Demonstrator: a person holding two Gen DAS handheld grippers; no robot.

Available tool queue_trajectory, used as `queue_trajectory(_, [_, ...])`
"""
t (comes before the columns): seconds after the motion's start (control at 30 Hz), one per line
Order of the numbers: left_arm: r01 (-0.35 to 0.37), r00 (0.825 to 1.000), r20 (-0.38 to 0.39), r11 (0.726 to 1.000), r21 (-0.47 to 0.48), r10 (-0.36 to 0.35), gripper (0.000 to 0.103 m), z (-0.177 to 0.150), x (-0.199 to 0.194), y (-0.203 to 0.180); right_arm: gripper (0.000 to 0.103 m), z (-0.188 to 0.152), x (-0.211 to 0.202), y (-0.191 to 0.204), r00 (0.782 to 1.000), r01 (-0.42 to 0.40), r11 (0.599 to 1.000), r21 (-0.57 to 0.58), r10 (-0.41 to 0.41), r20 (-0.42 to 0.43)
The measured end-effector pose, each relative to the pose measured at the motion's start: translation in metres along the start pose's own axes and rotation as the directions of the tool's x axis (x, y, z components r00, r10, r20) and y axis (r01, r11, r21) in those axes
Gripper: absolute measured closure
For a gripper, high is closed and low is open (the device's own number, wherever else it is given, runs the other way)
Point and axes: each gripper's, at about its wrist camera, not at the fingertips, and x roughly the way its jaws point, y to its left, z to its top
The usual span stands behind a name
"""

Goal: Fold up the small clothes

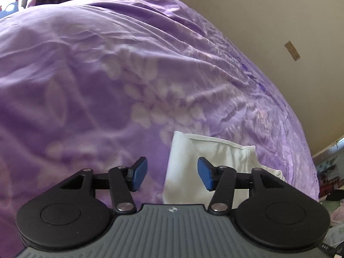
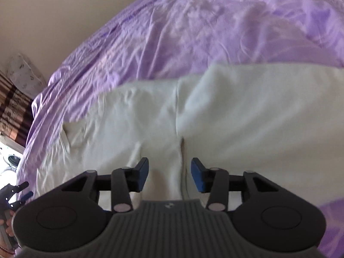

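White garment (image 2: 193,111) is lying flat on the purple bedspread (image 2: 215,21), both grippers standing clear of it.

The left gripper (image 1: 172,175) is hanging over the garment's near corner, jaws open, nothing between them. The right gripper (image 2: 169,175) is hovering above the garment's centre seam, jaws apart, gripping nothing.

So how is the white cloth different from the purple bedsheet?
The white cloth is plain; the purple bedsheet has a pale leafy pattern. The cloth is small and lies on top; the bedsheet spreads wide beneath it. The cloth looks folded over itself; the bedsheet lies spread out. Both are wrinkled fabric.
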Motion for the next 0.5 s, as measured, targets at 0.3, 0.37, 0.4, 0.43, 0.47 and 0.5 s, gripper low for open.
queue_trajectory(0.3, [-0.041,0.999,0.029,0.999,0.021,0.041,0.08,-0.002,0.034,-0.006,0.081,0.017,0.03,0.001,1.0,-0.009,1.0,0.002,0.009,0.009])
queue_trajectory(0.37, [-0.025,0.999,0.027,1.0,0.012,0.024,0.099,-0.002,0.034,-0.007,0.1,0.017,0.03,0.003,1.0,0.008,1.0,-0.024,-0.007,0.023])
queue_trajectory(0.4, [-0.018,0.999,0.051,1.0,0.022,0.017,0.1,-0.003,0.03,-0.009,0.103,0.016,0.028,0.004,0.999,0.013,0.999,-0.043,-0.012,0.033])
queue_trajectory(0.43, [-0.017,0.997,0.074,0.999,0.044,0.013,0.1,-0.005,0.025,-0.012,0.103,0.015,0.026,0.005,0.999,0.011,0.998,-0.062,-0.008,0.045])
queue_trajectory(0.47, [-0.014,0.995,0.104,0.998,0.063,0.008,0.1,-0.007,0.018,-0.016,0.103,0.014,0.023,0.006,0.998,0.008,0.997,-0.078,-0.003,0.059])
queue_trajectory(0.5, [-0.007,0.992,0.125,0.997,0.076,-0.003,0.101,-0.007,0.012,-0.018,0.103,0.013,0.017,0.008,0.997,0.004,0.995,-0.097,0.003,0.075])
